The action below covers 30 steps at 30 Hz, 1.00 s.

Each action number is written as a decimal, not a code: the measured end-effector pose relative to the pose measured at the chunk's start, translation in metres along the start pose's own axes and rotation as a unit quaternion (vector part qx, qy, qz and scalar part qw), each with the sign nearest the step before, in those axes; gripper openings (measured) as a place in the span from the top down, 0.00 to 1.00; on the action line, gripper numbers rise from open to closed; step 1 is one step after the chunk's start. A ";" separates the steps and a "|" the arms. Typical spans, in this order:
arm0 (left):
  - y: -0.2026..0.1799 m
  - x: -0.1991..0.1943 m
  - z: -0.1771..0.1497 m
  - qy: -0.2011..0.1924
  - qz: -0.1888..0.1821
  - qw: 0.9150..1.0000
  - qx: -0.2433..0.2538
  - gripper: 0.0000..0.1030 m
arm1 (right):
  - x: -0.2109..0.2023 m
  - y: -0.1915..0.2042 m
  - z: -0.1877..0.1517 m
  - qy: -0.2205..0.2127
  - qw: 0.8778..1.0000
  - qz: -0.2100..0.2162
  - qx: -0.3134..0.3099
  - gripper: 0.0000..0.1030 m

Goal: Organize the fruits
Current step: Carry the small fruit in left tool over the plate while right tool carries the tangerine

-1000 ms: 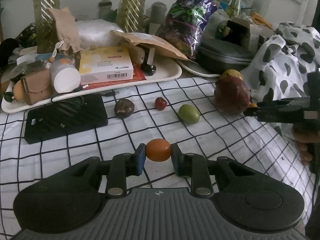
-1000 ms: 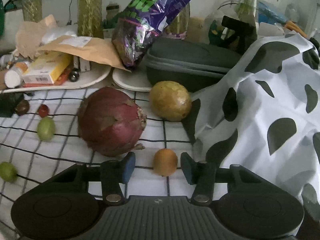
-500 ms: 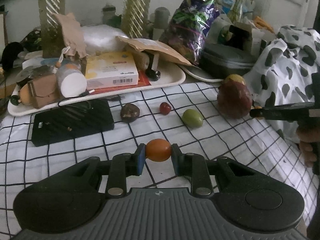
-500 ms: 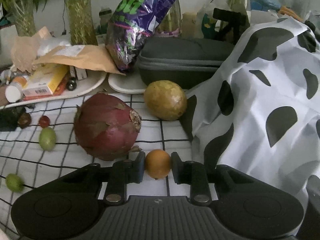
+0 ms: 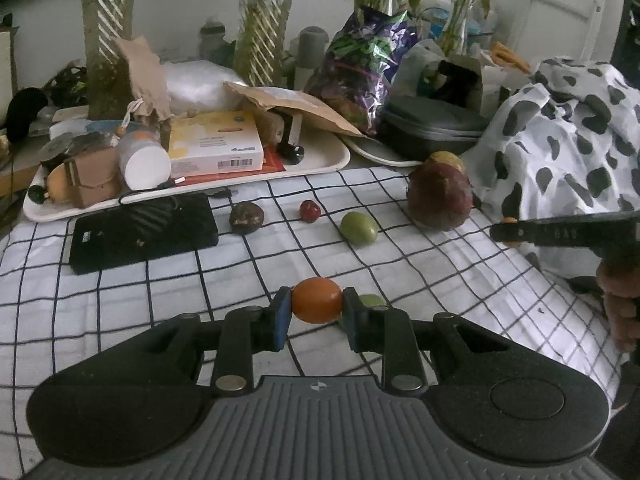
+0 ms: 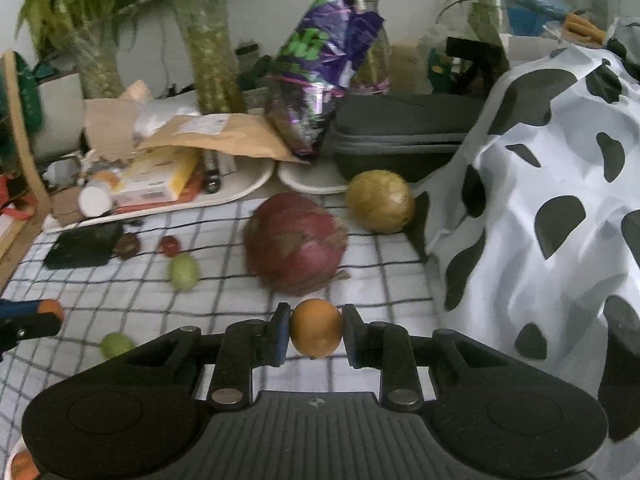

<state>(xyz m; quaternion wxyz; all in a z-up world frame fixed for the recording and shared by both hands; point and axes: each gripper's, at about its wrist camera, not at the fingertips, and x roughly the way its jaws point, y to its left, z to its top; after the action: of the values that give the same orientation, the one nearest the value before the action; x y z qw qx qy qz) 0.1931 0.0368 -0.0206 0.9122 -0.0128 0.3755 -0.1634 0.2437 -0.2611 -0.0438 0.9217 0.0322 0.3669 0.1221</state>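
Between my left gripper's (image 5: 316,306) jaws sits a small orange fruit (image 5: 316,305), pinched from both sides and held above the checked cloth (image 5: 120,292) on the counter. My right gripper (image 6: 316,328) has its jaws closed on a second, yellower orange fruit (image 6: 316,327) the same way, close in front of the big reddish-purple fruit (image 6: 295,242).

For room to move, I see open cloth ahead of the left gripper up to a loose row: a dark brown fruit (image 5: 246,218), a small red fruit (image 5: 310,211) and a green fruit (image 5: 359,228), each apart from the next. Behind them a black flat box (image 5: 140,232) lies just beside the rim of a cluttered white tray (image 5: 332,158). On the right, a cow-print cloth (image 6: 552,184) rises like a wall, closing that side off.

My left camera shows the right gripper only edge-on, coming in from the right with a hand (image 5: 620,300) behind it, and a small green fruit (image 5: 372,301) half hidden behind its own right finger. My right camera shows what the left one mostly hides: a round yellow-brown fruit (image 6: 379,201) behind the reddish-purple one, beside the cow-print cloth, and the small green fruit lying by itself on the cloth at lower left.
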 end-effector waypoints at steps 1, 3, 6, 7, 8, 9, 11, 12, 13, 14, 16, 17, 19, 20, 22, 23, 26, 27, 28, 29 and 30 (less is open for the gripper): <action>0.000 -0.003 -0.002 -0.001 -0.001 1.000 -0.002 0.74 | -0.003 0.003 -0.002 0.001 1.000 0.003 -0.003 0.73; -0.002 -0.008 -0.005 -0.004 -0.001 1.000 -0.003 0.74 | -0.009 0.010 -0.007 0.002 1.000 0.008 -0.012 0.73; -0.007 -0.017 -0.010 -0.010 -0.002 1.000 -0.001 0.74 | -0.020 0.018 -0.014 0.001 1.000 0.018 -0.021 0.73; -0.008 -0.019 -0.012 -0.011 -0.003 1.000 0.000 0.74 | -0.024 0.021 -0.017 0.002 1.000 0.021 -0.022 0.73; -0.011 -0.022 -0.014 -0.012 -0.004 1.000 0.001 0.74 | -0.027 0.023 -0.019 0.002 0.999 0.024 -0.024 0.73; -0.012 -0.024 -0.016 -0.013 -0.005 1.000 0.002 0.74 | -0.029 0.025 -0.022 0.003 0.999 0.026 -0.026 0.73; -0.015 -0.029 -0.021 -0.014 -0.008 1.000 0.002 0.74 | -0.035 0.029 -0.027 0.003 0.999 0.028 -0.030 0.73; -0.017 -0.032 -0.023 -0.014 -0.009 1.000 0.002 0.74 | -0.038 0.031 -0.029 0.003 0.999 0.030 -0.030 0.73; -0.018 -0.034 -0.025 -0.014 -0.010 1.000 0.003 0.74 | -0.042 0.033 -0.031 0.003 0.999 0.032 -0.031 0.73; -0.020 -0.037 -0.028 -0.014 -0.010 1.000 0.004 0.74 | -0.045 0.034 -0.033 0.002 0.999 0.034 -0.031 0.73; -0.023 -0.042 -0.033 -0.014 -0.012 1.000 0.007 0.74 | -0.052 0.038 -0.037 0.001 0.999 0.037 -0.033 0.73; -0.024 -0.044 -0.035 -0.014 -0.012 1.000 0.008 0.74 | -0.056 0.040 -0.040 0.001 0.999 0.040 -0.034 0.73; -0.028 -0.049 -0.040 -0.014 -0.014 1.000 0.009 0.74 | -0.063 0.044 -0.045 0.000 0.998 0.045 -0.035 0.73; -0.029 -0.051 -0.042 -0.014 -0.014 1.000 0.009 0.74 | -0.067 0.046 -0.048 -0.001 0.998 0.048 -0.036 0.73; -0.032 -0.056 -0.047 -0.013 -0.016 1.000 0.010 0.74 | -0.074 0.049 -0.054 -0.002 0.998 0.051 -0.038 0.73; -0.034 -0.058 -0.049 -0.013 -0.017 1.000 0.009 0.74 | -0.079 0.051 -0.058 -0.002 0.998 0.052 -0.039 0.73; -0.040 -0.065 -0.056 -0.011 -0.021 1.000 0.013 0.74 | -0.089 0.056 -0.067 -0.001 0.997 0.059 -0.041 0.73; -0.043 -0.067 -0.059 -0.011 -0.022 1.000 0.015 0.74 | -0.093 0.058 -0.071 0.000 0.997 0.061 -0.042 0.73; -0.045 -0.070 -0.061 -0.010 -0.023 1.000 0.017 0.74 | -0.096 0.060 -0.075 0.001 0.997 0.063 -0.043 0.73; -0.048 -0.072 -0.065 -0.008 -0.025 0.999 0.019 0.74 | -0.099 0.062 -0.078 0.002 0.997 0.065 -0.045 0.73; -0.050 -0.074 -0.067 -0.007 -0.026 0.999 0.021 0.74 | -0.102 0.064 -0.081 0.002 0.997 0.066 -0.046 0.73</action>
<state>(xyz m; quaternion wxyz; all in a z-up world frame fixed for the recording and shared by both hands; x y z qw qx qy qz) 0.0829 0.0188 -0.0109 0.9101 -0.0045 0.3655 -0.1953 0.1039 -0.2273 -0.0253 0.9112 0.0139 0.3601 0.1998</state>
